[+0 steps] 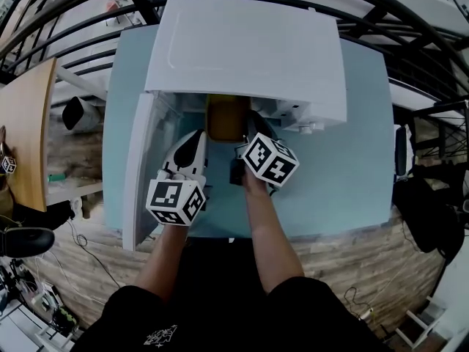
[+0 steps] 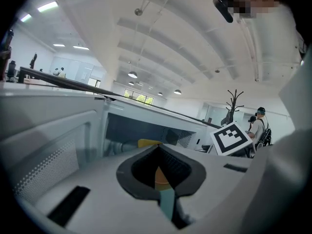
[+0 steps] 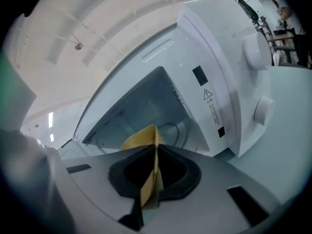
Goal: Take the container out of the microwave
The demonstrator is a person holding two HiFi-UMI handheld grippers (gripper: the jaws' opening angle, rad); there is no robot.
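Microwave [image 1: 249, 50], door swung left. Container [image 1: 227, 119] sits in the cavity mouth, long axis running inward, far end hidden under the roof. Right gripper [image 3: 156, 150] is clamped on its yellow rim. Left gripper [image 2: 158, 152] is closed to a slit with an orange sliver inside; grip unclear.

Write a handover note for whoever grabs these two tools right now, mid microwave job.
Left tool: jaws closed to a slit, apparently on the yellow container's rim.
Right tool: clamped on the container's wall.
Container: at the mouth of the white microwave, not yet out; door swung open to the left.
Done: door open, grips taken.
Left: draw the container out, probably onto the blue table.
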